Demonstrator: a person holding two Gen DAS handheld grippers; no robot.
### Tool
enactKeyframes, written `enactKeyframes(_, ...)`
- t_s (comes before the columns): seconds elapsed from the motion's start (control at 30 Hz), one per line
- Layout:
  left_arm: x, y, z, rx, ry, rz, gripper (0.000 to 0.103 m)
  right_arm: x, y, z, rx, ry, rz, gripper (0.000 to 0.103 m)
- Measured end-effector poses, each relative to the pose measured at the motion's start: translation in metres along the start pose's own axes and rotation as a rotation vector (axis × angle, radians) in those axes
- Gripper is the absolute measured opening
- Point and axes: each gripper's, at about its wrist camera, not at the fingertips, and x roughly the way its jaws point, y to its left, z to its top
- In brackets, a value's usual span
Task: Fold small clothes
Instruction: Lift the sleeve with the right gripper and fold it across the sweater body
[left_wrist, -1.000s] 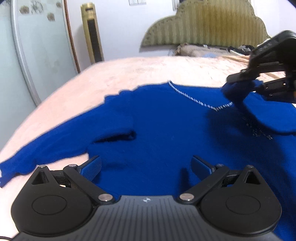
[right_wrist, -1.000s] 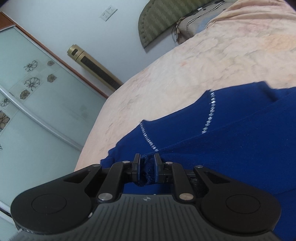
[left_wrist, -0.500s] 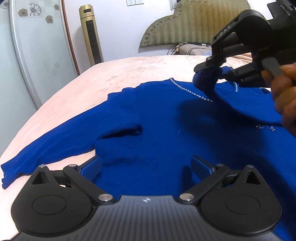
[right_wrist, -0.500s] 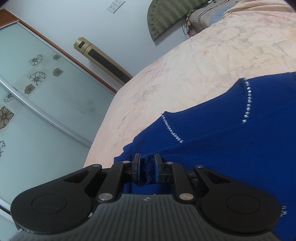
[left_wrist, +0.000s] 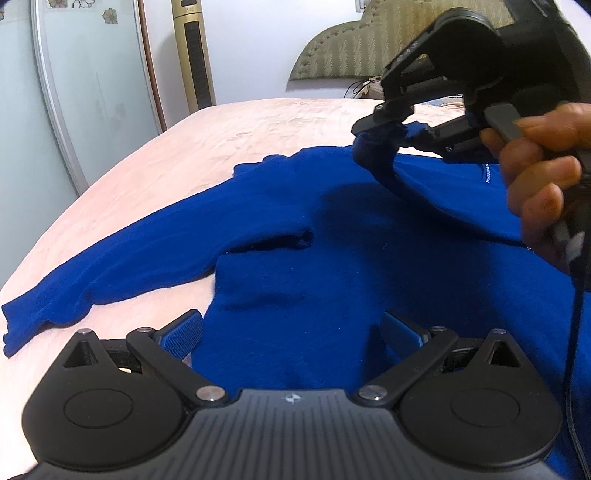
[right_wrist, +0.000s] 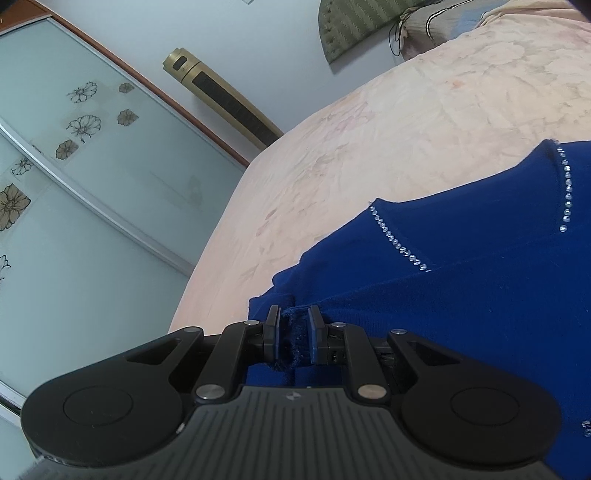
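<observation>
A bed with a pale peach bedspread (left_wrist: 229, 147) fills the frame; the blue knit sweater with a rhinestone neckline (left_wrist: 295, 266) lies spread across its centre. At upper right, the right claw (left_wrist: 391, 129) pinches a raised sleeve end (right_wrist: 293, 339). At the bottom, the left claw (left_wrist: 291, 332) gapes wide, empty.

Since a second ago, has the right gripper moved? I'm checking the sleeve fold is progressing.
Yes. In the left wrist view the right gripper, shut on the sleeve, has travelled leftward, from beside the headboard's right end to under its left part.
</observation>
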Motion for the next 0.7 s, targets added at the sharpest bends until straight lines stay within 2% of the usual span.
enactKeyframes(0.47, -0.001, 0.015, -0.003, -0.020, 0.014, 0.001, 0.103, 0.034, 0.011, -0.007, -0.015, 0.043, -0.002, 0.020)
enactKeyframes(0.7, -0.001, 0.018, -0.003, -0.016, 0.018, 0.016, 0.103, 0.044, 0.020, -0.011, -0.026, 0.065, 0.034, 0.019)
